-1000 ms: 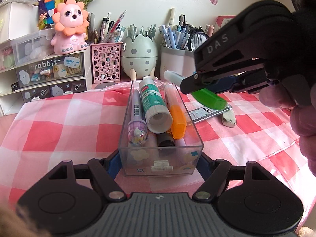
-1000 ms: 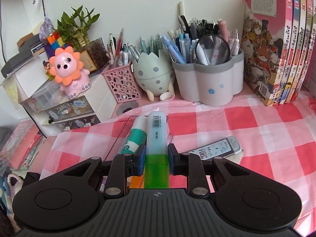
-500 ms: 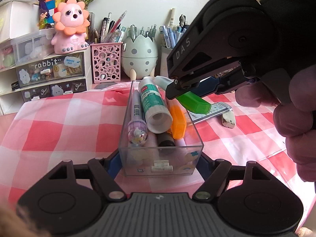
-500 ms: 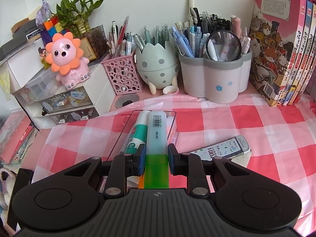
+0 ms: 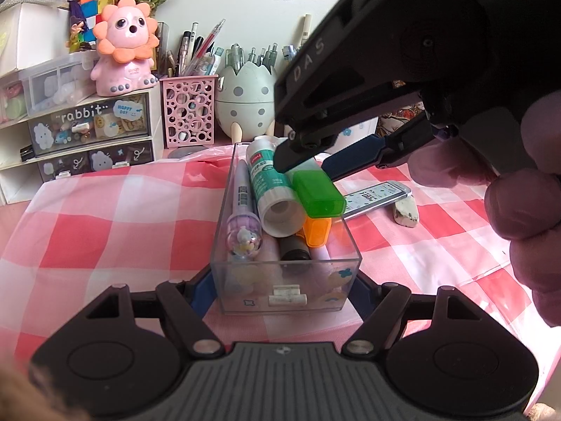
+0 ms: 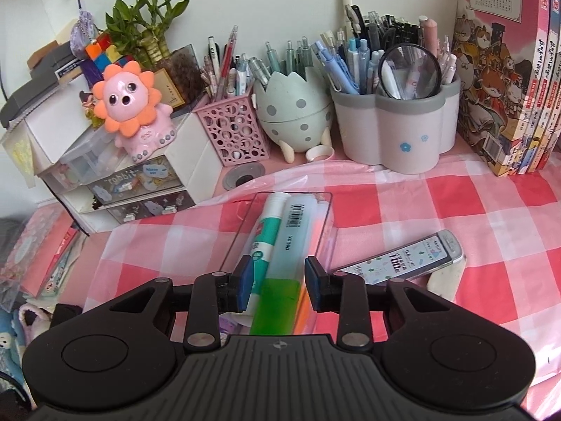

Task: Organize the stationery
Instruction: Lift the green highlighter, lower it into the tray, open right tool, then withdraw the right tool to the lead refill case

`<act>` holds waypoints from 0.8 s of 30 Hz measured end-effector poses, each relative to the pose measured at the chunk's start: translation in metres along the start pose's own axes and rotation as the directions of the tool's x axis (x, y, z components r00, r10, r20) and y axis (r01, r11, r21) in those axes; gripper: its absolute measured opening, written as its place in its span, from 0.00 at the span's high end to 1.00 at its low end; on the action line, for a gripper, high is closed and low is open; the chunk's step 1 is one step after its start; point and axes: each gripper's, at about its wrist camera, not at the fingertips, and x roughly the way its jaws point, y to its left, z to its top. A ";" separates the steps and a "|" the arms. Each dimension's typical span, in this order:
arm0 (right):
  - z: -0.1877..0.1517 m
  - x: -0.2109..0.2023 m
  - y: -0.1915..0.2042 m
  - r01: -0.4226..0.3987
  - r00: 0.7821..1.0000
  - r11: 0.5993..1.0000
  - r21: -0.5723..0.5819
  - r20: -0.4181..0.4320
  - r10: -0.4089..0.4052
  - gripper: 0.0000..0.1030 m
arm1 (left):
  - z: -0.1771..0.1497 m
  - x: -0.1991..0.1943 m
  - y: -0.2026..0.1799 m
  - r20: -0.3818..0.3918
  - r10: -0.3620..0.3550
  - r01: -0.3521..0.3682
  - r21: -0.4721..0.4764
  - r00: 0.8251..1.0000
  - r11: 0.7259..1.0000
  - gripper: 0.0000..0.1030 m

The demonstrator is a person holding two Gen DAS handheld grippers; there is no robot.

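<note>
I see a pink lion toy (image 6: pixel 131 105) on white mini drawers (image 6: pixel 129 182) far left ahead of the claw, bamboo plant (image 6: pixel 150 31) behind it, comic books (image 6: pixel 508 70) upright far right, red-white checked cloth (image 6: pixel 455 210) underneath.

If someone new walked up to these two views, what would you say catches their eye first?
Probably the green-capped highlighter, lying on the glue stick in the clear plastic box at centre, with the right gripper above it, jaws opening and pads off it. Next, the left gripper clamped on the box's near end. Behind, the pink lion figure sits on the small drawer unit at the left.
</note>
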 end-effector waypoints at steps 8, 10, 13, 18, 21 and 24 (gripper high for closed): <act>0.007 -0.015 -0.015 0.025 0.999 1.000 0.009 0.044 -0.026 0.56 | 0.000 0.000 0.001 0.001 -0.001 0.001 -0.002 1.000 1.000 0.52; 0.009 -0.018 -0.022 0.042 0.997 0.999 0.015 0.058 -0.042 0.56 | 0.000 0.000 0.001 0.001 -0.002 0.002 -0.003 1.000 1.000 0.52; 0.010 -0.023 -0.035 0.062 0.995 0.998 0.030 0.071 -0.064 0.54 | 0.000 0.000 0.001 0.001 -0.002 0.002 -0.002 1.000 1.000 0.52; 0.007 -0.029 -0.050 0.081 0.992 0.996 0.025 0.090 -0.083 0.40 | 0.000 0.000 0.001 0.001 -0.002 0.002 -0.002 1.000 1.000 0.52; 0.005 -0.032 -0.060 0.096 0.990 0.995 0.025 0.097 -0.098 0.35 | 0.000 0.000 0.001 0.001 -0.002 0.002 -0.003 1.000 1.000 0.52; 0.003 -0.033 -0.070 0.124 0.987 0.992 0.012 0.100 -0.125 0.28 | 0.000 0.000 0.001 0.001 -0.002 0.002 -0.002 1.000 1.000 0.52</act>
